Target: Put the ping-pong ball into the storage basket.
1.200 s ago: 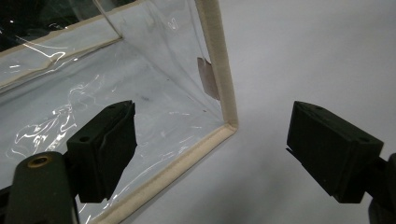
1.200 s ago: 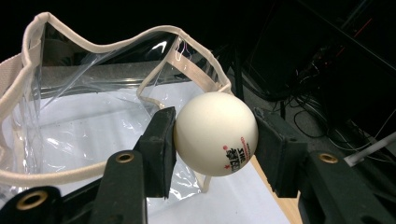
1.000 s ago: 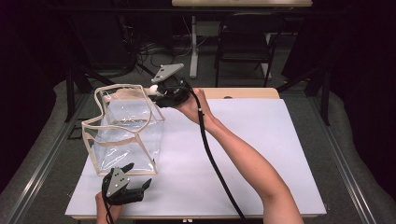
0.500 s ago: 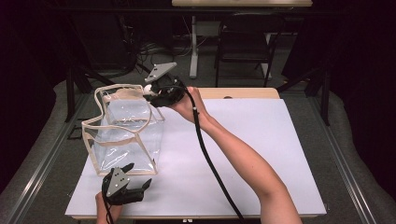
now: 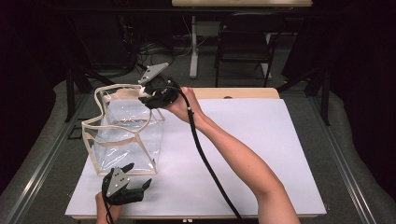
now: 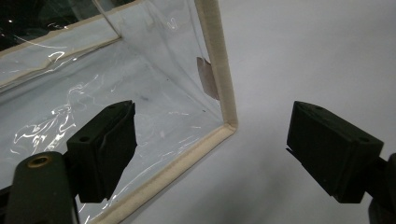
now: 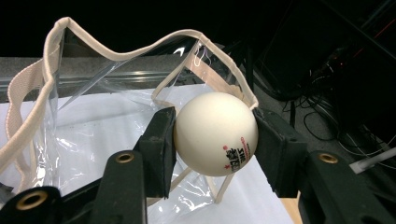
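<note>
Right gripper (image 5: 148,98) w/ ball (image 7: 215,139) is edging over bag (image 5: 123,135) rim, jaws clamping it; left gripper (image 5: 135,179) is idling wide apart; drop's looking near.

Clear plastic bag (image 5: 123,135) stands open-topped on the left of the white table (image 5: 261,154); wavy cream rim (image 7: 140,49) narrows the mouth. Right half of table is open. Left gripper (image 5: 135,179) sits just beside bag's near corner.

White table cover (image 5: 280,140); dark chair (image 5: 243,51) beyond table; cables (image 5: 154,46) on floor.
</note>
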